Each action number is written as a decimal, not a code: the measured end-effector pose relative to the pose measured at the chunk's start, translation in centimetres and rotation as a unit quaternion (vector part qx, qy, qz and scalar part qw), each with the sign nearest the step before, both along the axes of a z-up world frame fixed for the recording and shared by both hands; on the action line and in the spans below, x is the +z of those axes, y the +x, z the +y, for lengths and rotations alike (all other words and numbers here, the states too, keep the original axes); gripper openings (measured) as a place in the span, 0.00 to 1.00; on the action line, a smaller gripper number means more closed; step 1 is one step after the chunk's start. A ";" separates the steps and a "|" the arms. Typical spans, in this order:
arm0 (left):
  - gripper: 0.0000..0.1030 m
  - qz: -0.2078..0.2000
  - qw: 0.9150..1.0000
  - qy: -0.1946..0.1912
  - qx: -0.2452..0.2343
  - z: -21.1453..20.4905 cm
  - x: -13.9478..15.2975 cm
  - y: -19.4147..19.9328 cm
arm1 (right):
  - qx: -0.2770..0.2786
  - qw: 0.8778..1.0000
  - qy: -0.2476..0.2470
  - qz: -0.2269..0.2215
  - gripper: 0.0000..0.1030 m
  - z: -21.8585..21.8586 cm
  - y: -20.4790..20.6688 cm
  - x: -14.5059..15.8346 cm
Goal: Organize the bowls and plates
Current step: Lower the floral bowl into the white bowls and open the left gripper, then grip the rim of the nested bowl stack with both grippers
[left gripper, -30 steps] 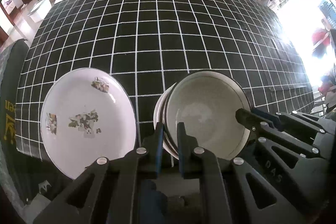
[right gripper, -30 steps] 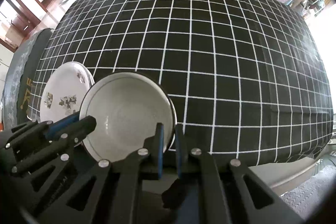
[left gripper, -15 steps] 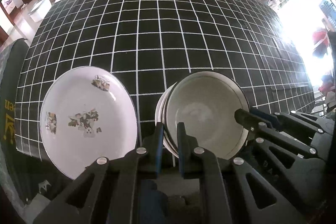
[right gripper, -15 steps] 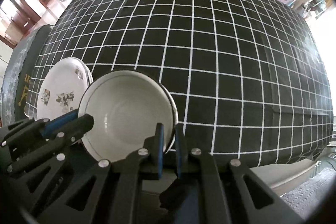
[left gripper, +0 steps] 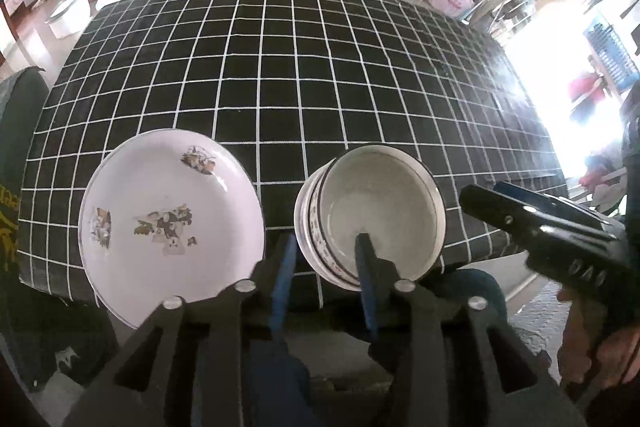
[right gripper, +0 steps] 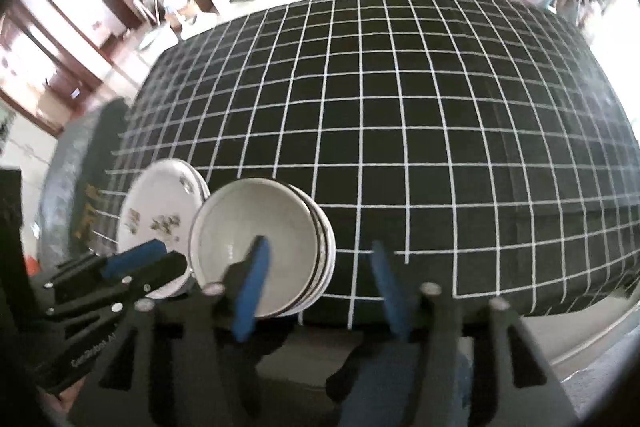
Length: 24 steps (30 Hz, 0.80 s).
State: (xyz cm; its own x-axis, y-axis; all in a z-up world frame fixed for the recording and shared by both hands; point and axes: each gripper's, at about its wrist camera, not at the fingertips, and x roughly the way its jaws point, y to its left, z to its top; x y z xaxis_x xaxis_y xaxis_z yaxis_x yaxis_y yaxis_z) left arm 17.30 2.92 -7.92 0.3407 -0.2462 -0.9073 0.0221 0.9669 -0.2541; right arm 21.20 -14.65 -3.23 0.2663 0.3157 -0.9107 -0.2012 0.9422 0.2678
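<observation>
Left gripper [left gripper: 324,261]: open, jaws spread, holding nothing. One finger sits outside the near-left wall of the bowls [left gripper: 370,215]; the other shows over the inside of the top bowl. Whether either finger touches the rim, I cannot tell.
Right gripper [right gripper: 318,283]: open wide, holding nothing. Its left finger shows in front of the top bowl's hollow; its right finger lies over bare cloth to the right of the stack.
Bowls: a nested stack, white with a dark rim band, upright at the near edge of the table [left gripper: 360,67], in front of both grippers.
Plate [left gripper: 170,223]: white with flower motifs, just left of the bowls, its near edge hanging past the table's edge. The right wrist view hints at a second rim under it, so it may be a stack.
Key relation: the bowls lie straight ahead of the left gripper, their near wall between its fingers; from the right gripper they lie ahead and to the left. The left hand is the better placed of the two.
Long axis: none to speak of, since bowls and plate are round; a rim grip works from any side.
Progress, as a judgement: bowls are grouped and plates grouped, side by side, so the sorting looks close to done.
Risk: both piles sit near the table edge; a nudge toward the person could tip them off.
</observation>
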 end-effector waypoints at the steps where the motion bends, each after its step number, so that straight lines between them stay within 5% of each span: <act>1: 0.35 -0.003 1.000 -0.014 0.000 0.3 0.1 -0.2 | -0.004 1.000 0.009 0.003 0.66 -0.3 0.0 0.0; 5: 0.51 -0.021 0.995 -0.093 0.009 2.0 0.2 -0.6 | -0.020 0.998 0.048 0.024 0.69 -1.2 0.0 -0.3; 8: 0.51 -0.019 0.993 -0.112 -0.003 2.4 -0.5 -0.3 | -0.030 0.996 0.073 0.048 0.69 -1.4 0.1 -1.0; 13: 0.51 -0.006 0.994 -0.107 -0.027 2.0 -2.1 0.6 | -0.037 0.992 0.087 0.081 0.69 -1.0 0.7 -2.9; 16: 0.66 -0.002 0.993 -0.113 -0.045 1.5 -2.9 1.1 | -0.041 0.991 0.080 0.095 0.72 -0.7 0.9 -4.1; 24: 0.66 0.014 0.994 -0.077 -0.076 -0.2 -5.3 2.8 | -0.057 0.988 0.081 0.118 0.78 -0.8 1.8 -6.1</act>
